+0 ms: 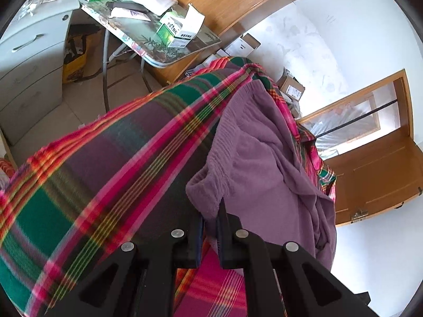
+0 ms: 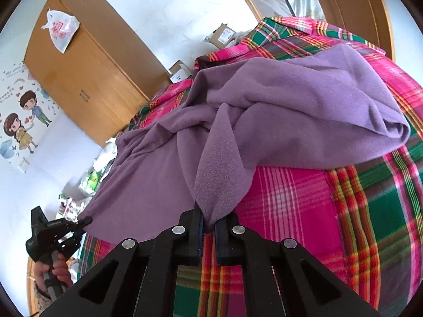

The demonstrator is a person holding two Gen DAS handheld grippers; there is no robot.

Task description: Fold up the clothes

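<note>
A purple fleece garment (image 1: 264, 153) lies rumpled on a bed covered with a pink, green and red plaid sheet (image 1: 111, 163). My left gripper (image 1: 210, 219) is shut on a corner of the garment near its ribbed band. In the right wrist view the same purple garment (image 2: 290, 100) is bunched and partly folded over itself. My right gripper (image 2: 208, 224) is shut on a narrow flap of it that rises from between the fingers. The left gripper (image 2: 84, 222) also shows at the far left, held by a hand (image 2: 56, 269), pinching the garment's edge.
A folding table (image 1: 201, 45) with tissue packs and boxes stands beyond the bed, next to a grey drawer cabinet (image 1: 31, 60). A wooden wardrobe (image 2: 87, 68), cardboard boxes (image 2: 222, 35) and a wooden door (image 1: 375, 174) line the walls. The plaid sheet (image 2: 357, 198) spreads to the right.
</note>
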